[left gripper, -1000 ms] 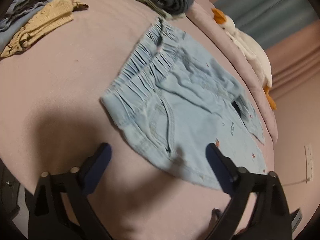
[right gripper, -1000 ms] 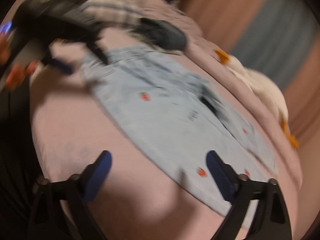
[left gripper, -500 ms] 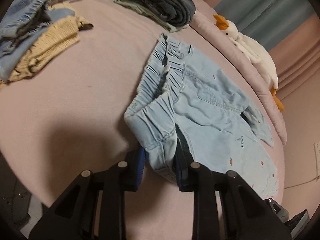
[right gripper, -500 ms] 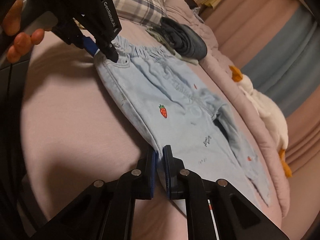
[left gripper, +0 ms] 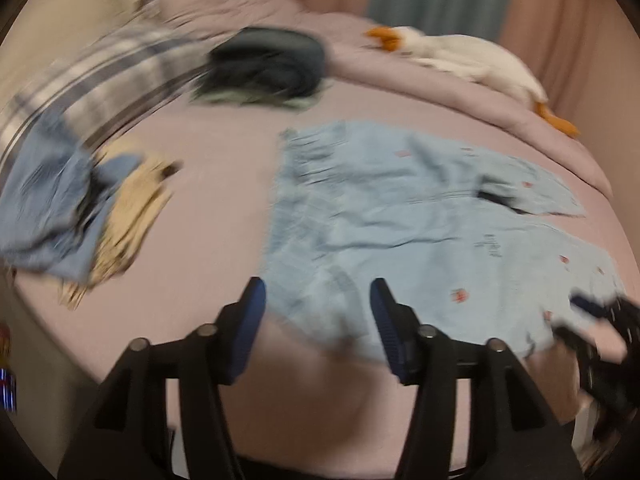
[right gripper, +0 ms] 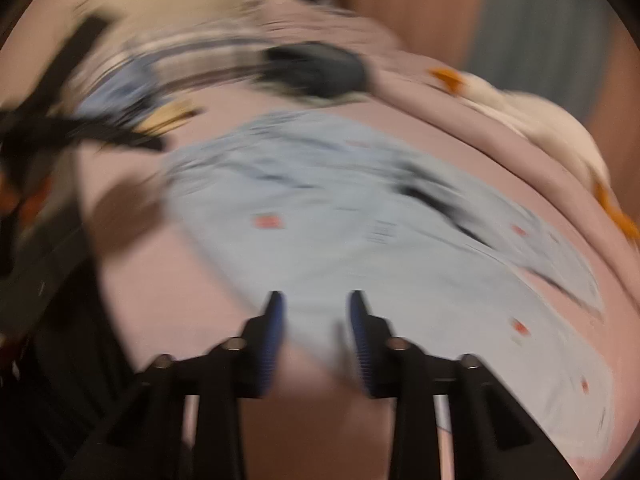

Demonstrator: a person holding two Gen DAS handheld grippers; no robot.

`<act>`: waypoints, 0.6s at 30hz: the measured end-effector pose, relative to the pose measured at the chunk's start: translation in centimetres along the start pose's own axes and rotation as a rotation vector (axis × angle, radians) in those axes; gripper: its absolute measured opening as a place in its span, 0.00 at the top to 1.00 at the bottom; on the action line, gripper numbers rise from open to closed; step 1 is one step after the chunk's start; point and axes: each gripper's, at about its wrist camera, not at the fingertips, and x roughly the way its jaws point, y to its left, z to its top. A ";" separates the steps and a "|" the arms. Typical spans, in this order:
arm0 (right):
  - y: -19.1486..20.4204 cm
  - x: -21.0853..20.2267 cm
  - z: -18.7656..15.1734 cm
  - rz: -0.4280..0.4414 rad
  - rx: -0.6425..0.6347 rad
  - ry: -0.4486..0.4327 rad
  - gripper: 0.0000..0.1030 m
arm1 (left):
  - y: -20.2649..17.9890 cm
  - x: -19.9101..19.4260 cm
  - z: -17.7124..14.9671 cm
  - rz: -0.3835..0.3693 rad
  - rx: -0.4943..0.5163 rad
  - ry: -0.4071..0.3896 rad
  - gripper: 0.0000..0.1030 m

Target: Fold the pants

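Observation:
Light blue pants [left gripper: 400,220] with small red strawberry marks lie spread flat on the pink bed [left gripper: 224,184], waistband to the left. My left gripper [left gripper: 317,292] hovers over the near waistband corner. Its jaws are opening; the cloth lies below them and the pads do not press on it. My right gripper [right gripper: 316,300] is over the near edge of a leg of the pants [right gripper: 340,208], jaws also opening, with nothing pinched. Each gripper shows blurred in the other's view: the right gripper [left gripper: 592,308] and the left gripper [right gripper: 132,138].
A dark folded clothes stack [left gripper: 264,64] sits at the back of the bed. A white goose plush [left gripper: 460,56] lies along the far right edge. Blue [left gripper: 52,200] and yellow garments [left gripper: 132,208] are heaped at left, by a plaid pillow [left gripper: 100,68].
Half a second ago both grippers were shut on the pants' near edge. Now both have let go, their jaws stand apart, and the pants lie flat. Both views have swung and blurred.

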 end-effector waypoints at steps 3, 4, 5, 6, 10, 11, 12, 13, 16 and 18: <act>-5.0 2.1 -0.6 -0.121 0.136 0.058 0.58 | -3.5 2.2 0.9 -0.088 0.092 0.006 0.44; -6.2 2.8 -1.1 -0.155 0.152 0.072 0.58 | -4.7 3.6 1.0 -0.109 0.122 0.019 0.42; -7.1 3.4 -1.6 -0.200 0.146 0.096 0.58 | -5.4 4.6 0.9 -0.093 0.143 0.034 0.42; -7.8 4.1 -2.3 -0.255 0.132 0.134 0.58 | -6.1 6.1 0.4 -0.055 0.183 0.059 0.42; -10.3 3.4 -7.1 -0.410 0.035 0.183 0.57 | -4.0 8.9 -2.0 -0.064 0.223 0.083 0.43; -11.1 2.7 -8.2 -0.470 0.018 0.204 0.54 | -3.1 8.5 -2.2 -0.056 0.235 0.089 0.44; -12.0 2.2 -8.8 -0.500 0.024 0.222 0.51 | -2.6 8.2 -2.2 -0.076 0.239 0.092 0.45; -13.9 1.5 -9.6 -0.503 0.079 0.249 0.48 | -2.3 7.8 -2.1 -0.094 0.245 0.096 0.47; -19.9 0.4 -9.9 -0.484 0.317 0.334 0.38 | -1.7 6.9 -0.8 -0.093 0.259 0.116 0.47; -22.0 0.1 -8.4 -0.509 0.391 0.338 0.39 | -1.5 6.6 0.8 -0.108 0.267 0.078 0.38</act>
